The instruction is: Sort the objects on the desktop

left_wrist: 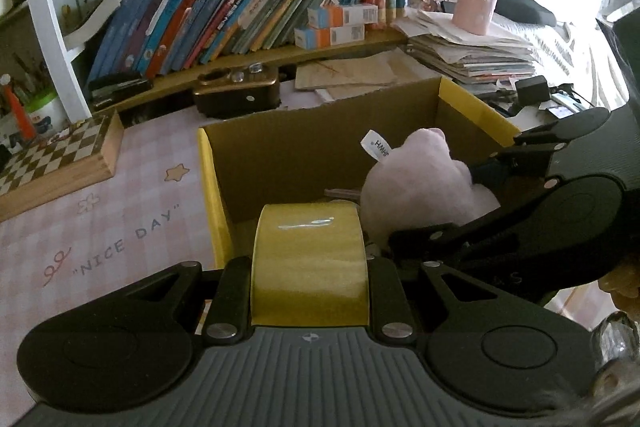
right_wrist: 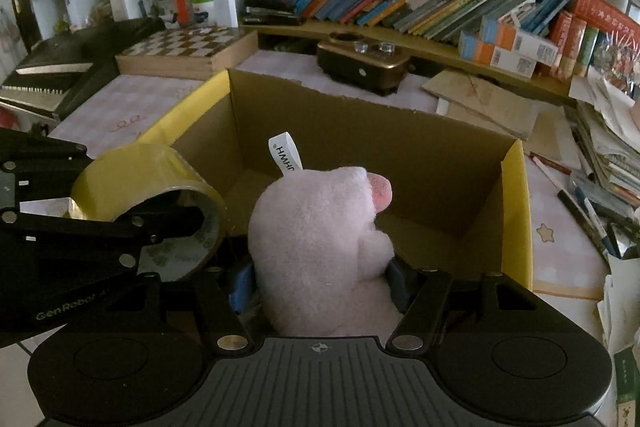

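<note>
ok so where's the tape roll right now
The tape roll is clamped in the left claw at the near-left edge of the box, beside the plush the right claw holds.

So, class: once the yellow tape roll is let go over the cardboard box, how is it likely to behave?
The tape roll is round, so it could roll on landing. It looks rigid, keeping its shape in the left gripper. The pink plush toy beside it may well stop it.

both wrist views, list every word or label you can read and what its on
"NICE DAY" on the pink checked desk mat
"JHWH" on the white fabric tag of the pink plush toy
"GenRobot" on the left gripper's black body
Book spines on the shelf, the orange-and-blue cartons and the print inside the yellow tape roll: too small or blurred to read
</note>
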A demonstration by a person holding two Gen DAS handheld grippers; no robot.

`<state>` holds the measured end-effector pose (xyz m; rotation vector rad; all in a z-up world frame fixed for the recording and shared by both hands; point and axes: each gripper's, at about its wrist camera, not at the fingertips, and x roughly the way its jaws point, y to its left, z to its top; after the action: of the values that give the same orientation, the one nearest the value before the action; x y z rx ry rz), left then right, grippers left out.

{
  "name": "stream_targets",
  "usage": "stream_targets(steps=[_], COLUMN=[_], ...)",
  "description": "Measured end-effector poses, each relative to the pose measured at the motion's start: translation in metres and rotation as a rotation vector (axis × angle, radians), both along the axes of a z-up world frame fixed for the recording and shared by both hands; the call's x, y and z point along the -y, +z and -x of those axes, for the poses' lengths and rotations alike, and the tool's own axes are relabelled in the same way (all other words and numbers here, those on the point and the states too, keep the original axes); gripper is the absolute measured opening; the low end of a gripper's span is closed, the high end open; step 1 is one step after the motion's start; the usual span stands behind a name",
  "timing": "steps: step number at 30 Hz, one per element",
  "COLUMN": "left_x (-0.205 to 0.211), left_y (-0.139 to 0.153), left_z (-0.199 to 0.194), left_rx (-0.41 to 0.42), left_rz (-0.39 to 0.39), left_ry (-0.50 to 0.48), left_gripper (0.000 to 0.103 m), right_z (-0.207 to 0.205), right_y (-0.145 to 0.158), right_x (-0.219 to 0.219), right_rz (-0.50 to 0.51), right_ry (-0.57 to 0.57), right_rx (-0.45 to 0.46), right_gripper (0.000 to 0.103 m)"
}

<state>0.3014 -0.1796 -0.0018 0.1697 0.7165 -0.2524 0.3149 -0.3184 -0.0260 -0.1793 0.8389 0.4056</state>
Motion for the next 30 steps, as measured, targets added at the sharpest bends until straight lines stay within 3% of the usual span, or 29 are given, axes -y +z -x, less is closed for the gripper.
stream_targets(steps=[4, 8, 11, 14, 21, 30], left_x=[-0.002, -0.009, -0.011, -0.011, -0.024, -0.072], left_y=[0.003, 0.012, 0.027, 0.047, 0.083, 0.091], left_z=[0.003, 0.013, 0.026, 0.041, 0.075, 0.121], left_rx=[0.027, 0.094, 0.179, 0.273, 0.389, 0.395], left_rz=[0.017, 0.054, 0.094, 0.119, 0.164, 0.178], left_ry=[0.016, 0.039, 0.050, 0.047, 0.107, 0.248], left_gripper=[0.024, 0.054, 0.087, 0.091, 0.103, 0.103], right_z=[0.000, 0.003, 0.006, 0.011, 0.038, 0.091], right_y=[0.002, 0.004, 0.010, 0.019, 0.051, 0.077], right_x=[0.001, 0.003, 0.008, 0.010, 0.008, 0.011], right_rz=[-0.006, 0.006, -0.011, -0.044, -0.126, -0.173], right_ry=[-0.019, -0.048, -0.063, -0.068, -0.084, -0.180], right_rx=[0.014, 0.051, 0.073, 0.096, 0.201, 0.329], right_gripper=[0.070, 0.079, 0.089, 0.090, 0.091, 0.096])
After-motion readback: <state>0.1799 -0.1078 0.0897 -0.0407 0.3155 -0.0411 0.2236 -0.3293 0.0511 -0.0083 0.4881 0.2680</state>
